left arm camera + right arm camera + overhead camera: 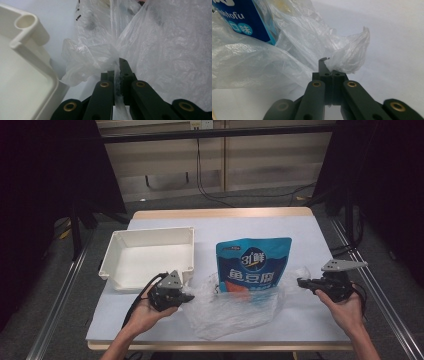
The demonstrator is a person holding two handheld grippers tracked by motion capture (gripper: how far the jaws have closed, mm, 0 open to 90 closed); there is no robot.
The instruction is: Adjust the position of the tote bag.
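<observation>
While pinching opposite edges of a clear plastic bag [235, 312], holding it spread flat on the counter [310, 235]. Going left to right: white tray [150, 255] at far left, empty, sitting just beside the bag's left edge, its rounded corner post close to the film in the left gripper view. Next, left gripper [186, 297] clamped on a gathered fold of the bag's left edge, jaws closed with film squeezed between them and running down past the pads. Then the bag itself at centre front, crumpled, translucent, lying near the counter's front edge. Blue pouch [253, 265] with its lower part inside or under the bag's mouth, upper part standing clear toward the back; which of the two cannot be told for sure. Last, right gripper [302, 282] at the bag's right edge, jaws closed on a small twisted tuft of film [350, 58].

Judged for handling: very light, limp, slippery film, likely to stretch or tear under a hard pull and to slip from a shallow pinch. Best taken at bunched edge folds, as now, rather than at a single layer. Pouch looks fuller and stiffer, likely to slide on the film, so worth keeping the mouth wide and the pull even on both sides.
</observation>
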